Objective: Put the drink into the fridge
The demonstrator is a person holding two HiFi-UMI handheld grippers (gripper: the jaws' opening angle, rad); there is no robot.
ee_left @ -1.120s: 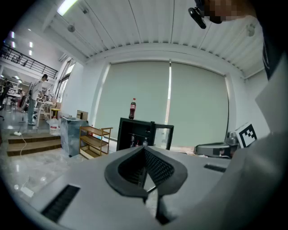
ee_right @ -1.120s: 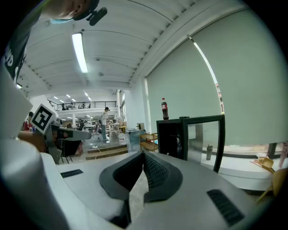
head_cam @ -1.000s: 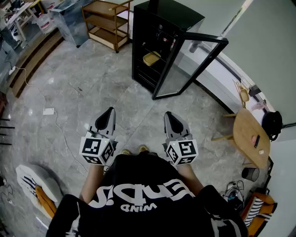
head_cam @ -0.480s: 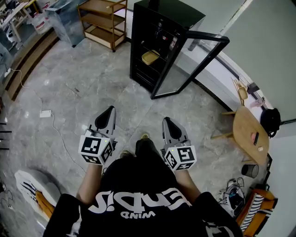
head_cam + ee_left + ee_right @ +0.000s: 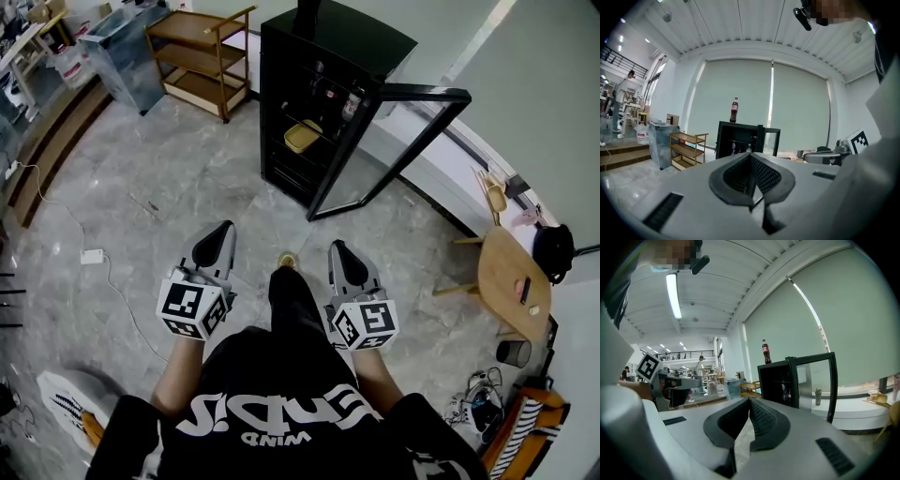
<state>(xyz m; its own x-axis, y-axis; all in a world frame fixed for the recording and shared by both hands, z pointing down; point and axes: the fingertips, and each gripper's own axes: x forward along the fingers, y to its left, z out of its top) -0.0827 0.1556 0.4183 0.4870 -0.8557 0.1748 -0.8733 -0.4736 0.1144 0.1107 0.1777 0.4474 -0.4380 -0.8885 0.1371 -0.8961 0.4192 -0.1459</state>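
A cola bottle (image 5: 734, 110) with a red label stands on top of the black fridge (image 5: 323, 56); the right gripper view also shows this bottle (image 5: 766, 351). The fridge's glass door (image 5: 394, 141) hangs open to the right. Drinks and a yellow tray (image 5: 302, 137) sit on its shelves. My left gripper (image 5: 217, 240) and right gripper (image 5: 339, 256) are held side by side at waist height, pointing at the fridge from a couple of steps away. Both are shut with nothing between the jaws, as the left gripper (image 5: 751, 157) and right gripper (image 5: 749, 401) show in their own views.
A wooden shelf trolley (image 5: 197, 56) stands left of the fridge. A round wooden table (image 5: 511, 281) and a small bin (image 5: 511, 352) are at the right. A white cable with a power strip (image 5: 92, 255) lies on the marble floor at the left.
The person has stepped forward, one leg now out in front, and the fridge sits slightly nearer. Both grippers keep their pose and stay shut.
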